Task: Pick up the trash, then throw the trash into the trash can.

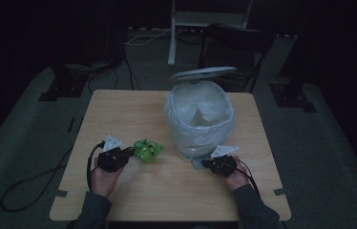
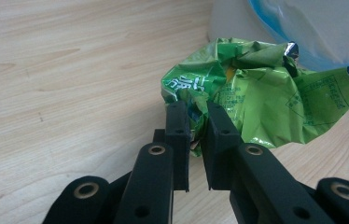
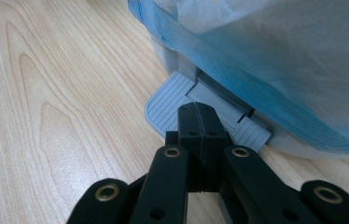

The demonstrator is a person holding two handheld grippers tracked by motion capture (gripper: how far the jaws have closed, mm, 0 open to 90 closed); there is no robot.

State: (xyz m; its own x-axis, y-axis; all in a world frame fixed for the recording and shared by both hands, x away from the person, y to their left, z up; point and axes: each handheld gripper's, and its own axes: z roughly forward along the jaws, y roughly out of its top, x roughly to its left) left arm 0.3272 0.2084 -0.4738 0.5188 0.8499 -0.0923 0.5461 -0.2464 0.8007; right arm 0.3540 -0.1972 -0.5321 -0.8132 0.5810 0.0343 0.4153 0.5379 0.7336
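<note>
The left gripper [image 1: 130,151] sits at the left of the wooden surface [image 1: 119,114], its jaws clenched on a fold at the near edge of a crumpled green snack wrapper [image 2: 256,93]. The wrapper hangs off the jaw tips just beside the bin, whether clear of the wood or brushing it I cannot tell. By its look it is thin foil-lined film: very light, soft, springy and slick, so it will crush rather than resist and could slide out of a shallow pinch. A bunched fold, such as the one now between the jaws, looks the best place to hold it; a single flat flap would likely tear or slip. It is in no way fragile.

To the right stands a small grey pedal bin [image 1: 199,121] lined with a pale translucent bag [image 1: 186,114] whose rim is blue in the gripper views. Its lid [image 1: 203,73] stands raised behind the opening. Inside, the liner lies in loose folds; I cannot tell whether any rubbish is in there.

At the right, the right gripper [image 3: 200,114] is shut with nothing between its jaws, and its tips rest on the ribbed grey foot pedal [image 3: 168,105] at the bin's base, probably pressing it to hold the lid up.
</note>
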